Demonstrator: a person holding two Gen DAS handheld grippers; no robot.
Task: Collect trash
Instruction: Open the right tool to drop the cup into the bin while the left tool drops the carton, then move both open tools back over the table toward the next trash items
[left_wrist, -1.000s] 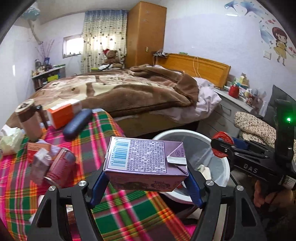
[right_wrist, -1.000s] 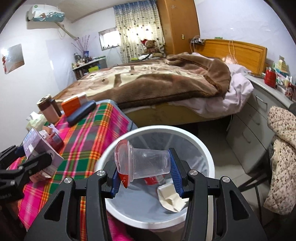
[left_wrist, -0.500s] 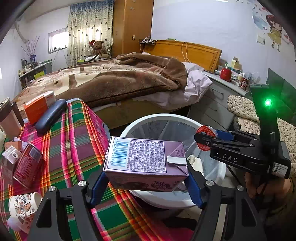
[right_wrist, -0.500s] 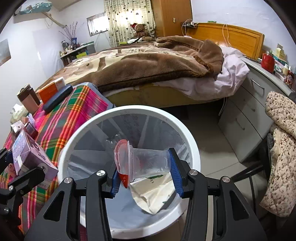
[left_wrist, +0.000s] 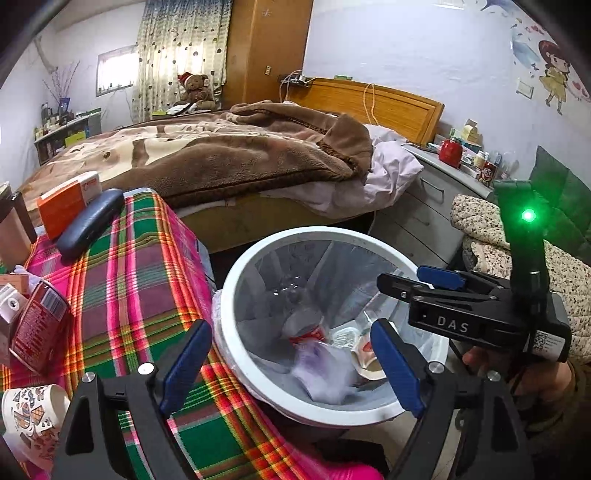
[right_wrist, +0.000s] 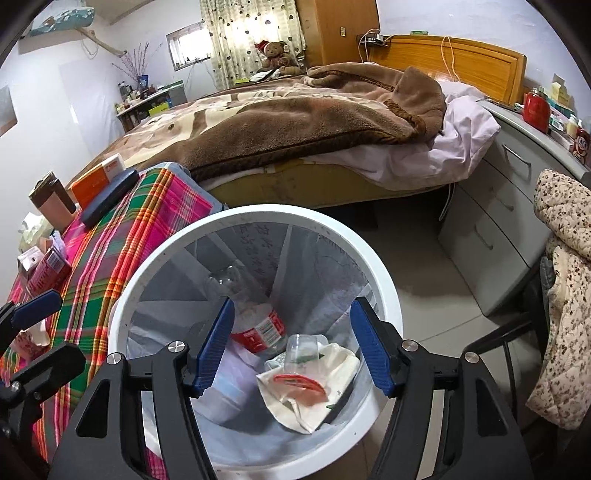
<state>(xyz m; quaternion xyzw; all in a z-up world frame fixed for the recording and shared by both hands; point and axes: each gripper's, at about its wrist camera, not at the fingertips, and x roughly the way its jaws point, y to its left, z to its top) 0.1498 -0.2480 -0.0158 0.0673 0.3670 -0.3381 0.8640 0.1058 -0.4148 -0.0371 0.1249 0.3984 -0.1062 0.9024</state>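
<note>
Both jaws stand spread and hold nothing, the left gripper (left_wrist: 291, 363) and right gripper (right_wrist: 293, 347) poised over the white bin (right_wrist: 147, 266) at frame centre. Inside lie one purple carton (left_wrist: 321, 369), one clear cup (right_wrist: 304, 345) and one bottle (right_wrist: 255, 321). At lower left, two cartons (left_wrist: 35, 328) and one paper cup (left_wrist: 27, 417) remain on the plaid table (left_wrist: 140, 280).

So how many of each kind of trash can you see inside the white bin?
Plastic bottle: 1
Clear cup: 1
Red lid: 1
White paper bag: 1
Purple carton: 1
Total: 5 that show.
</note>
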